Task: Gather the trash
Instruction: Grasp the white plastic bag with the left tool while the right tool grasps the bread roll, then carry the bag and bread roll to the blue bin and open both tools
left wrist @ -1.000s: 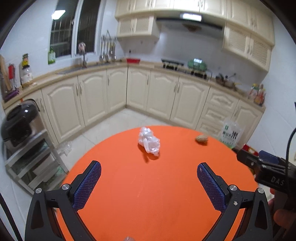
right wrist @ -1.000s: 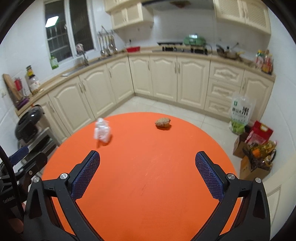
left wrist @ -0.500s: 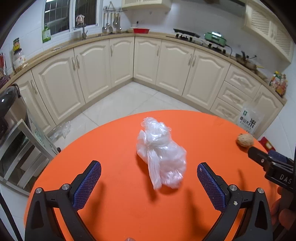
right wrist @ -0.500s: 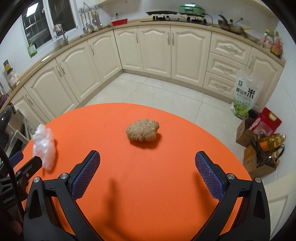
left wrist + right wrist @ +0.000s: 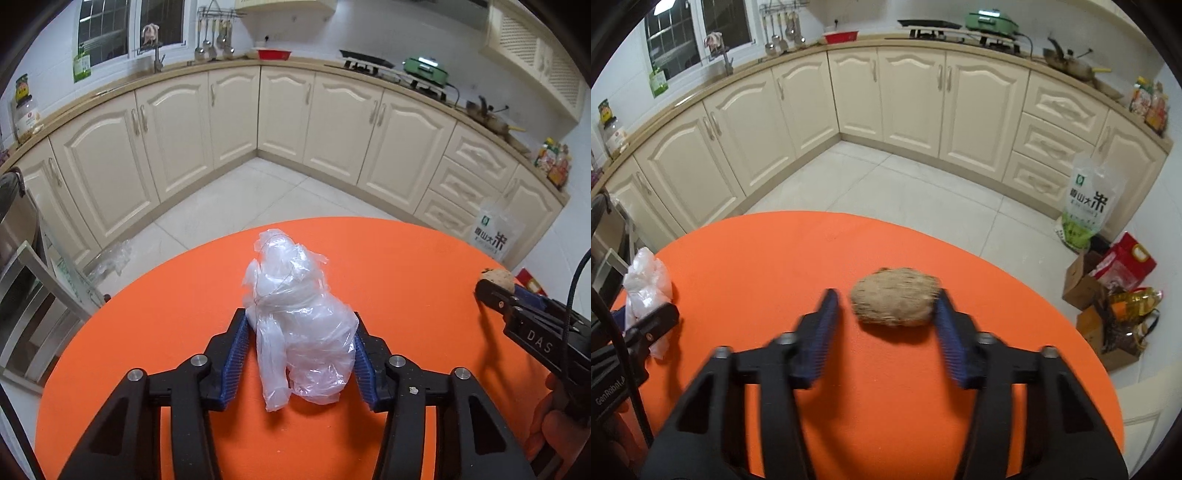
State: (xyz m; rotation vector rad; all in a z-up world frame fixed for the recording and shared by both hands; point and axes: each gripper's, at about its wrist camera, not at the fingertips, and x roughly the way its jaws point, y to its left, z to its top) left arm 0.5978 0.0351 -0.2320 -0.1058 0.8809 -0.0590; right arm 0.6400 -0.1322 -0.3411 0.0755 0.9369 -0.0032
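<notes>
- Two pieces of trash on the round orange table [image 5: 406, 258], one at each claw.
- Left gripper [image 5: 300, 325]: both blue pads [image 5: 236, 347] press the flanks of the crumpled clear plastic bag [image 5: 299, 325]; clenched on it. The bag sits on the tabletop, its upper twist rising beyond the fingertips.
- Right gripper [image 5: 884, 299]: brown fibrous lump [image 5: 894, 297] lies between the fingers [image 5: 823, 325]. The right pad touches its side; a narrow strip of table shows between the left pad and the lump. Grip not complete, jaws partly closed around it; view is motion-blurred.
- Lump rests on the table, toward its far edge.
- Cream kitchen cabinets [image 5: 908, 96] line the room beyond.
</notes>
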